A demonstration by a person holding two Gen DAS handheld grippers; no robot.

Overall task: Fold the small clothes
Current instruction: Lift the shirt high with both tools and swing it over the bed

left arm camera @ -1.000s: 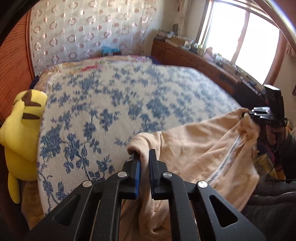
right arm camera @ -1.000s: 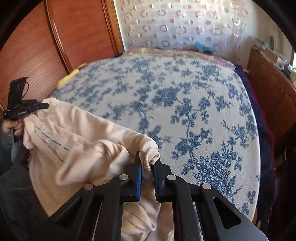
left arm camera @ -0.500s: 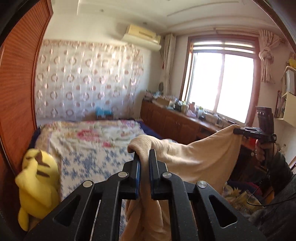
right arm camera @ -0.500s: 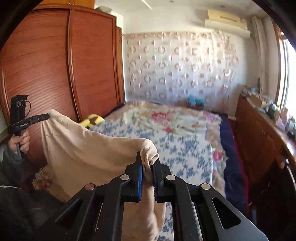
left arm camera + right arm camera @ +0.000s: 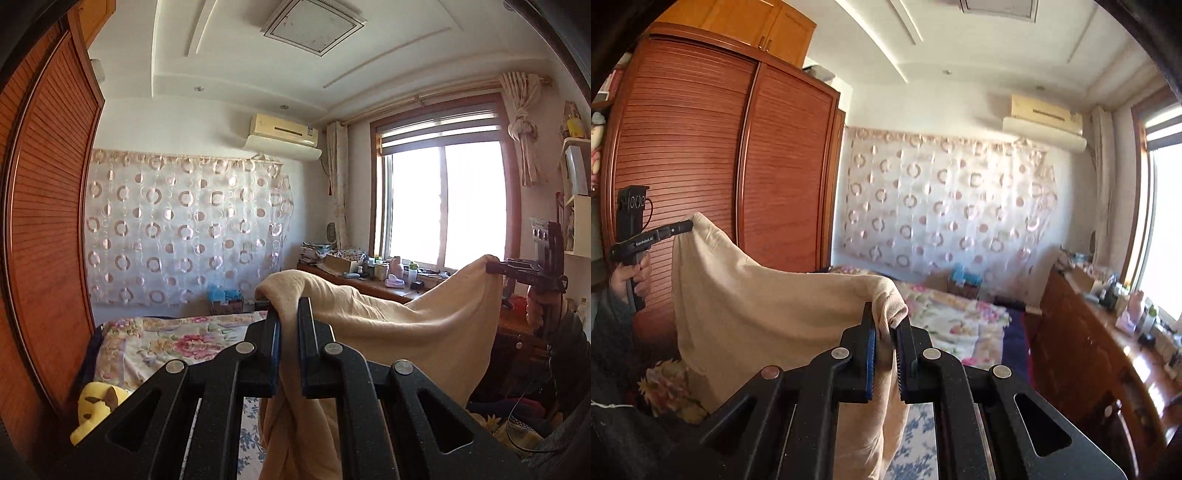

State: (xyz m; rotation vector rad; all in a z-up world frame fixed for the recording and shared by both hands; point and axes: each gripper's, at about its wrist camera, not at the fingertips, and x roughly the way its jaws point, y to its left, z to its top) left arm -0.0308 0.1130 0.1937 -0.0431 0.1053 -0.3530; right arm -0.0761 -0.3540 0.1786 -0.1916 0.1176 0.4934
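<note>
Held aloft above the bed [image 5: 159, 334]: a cream garment [image 5: 399, 332], soft and fleecy, sagging in a shallow curve between both corners. Left gripper [image 5: 287, 314] clenched on one bunched corner, right gripper [image 5: 886, 314] pinching the other. Black fingers [image 5: 866, 332], blue ribbed pads. White lettering on the gripper body, too small to read.
</note>
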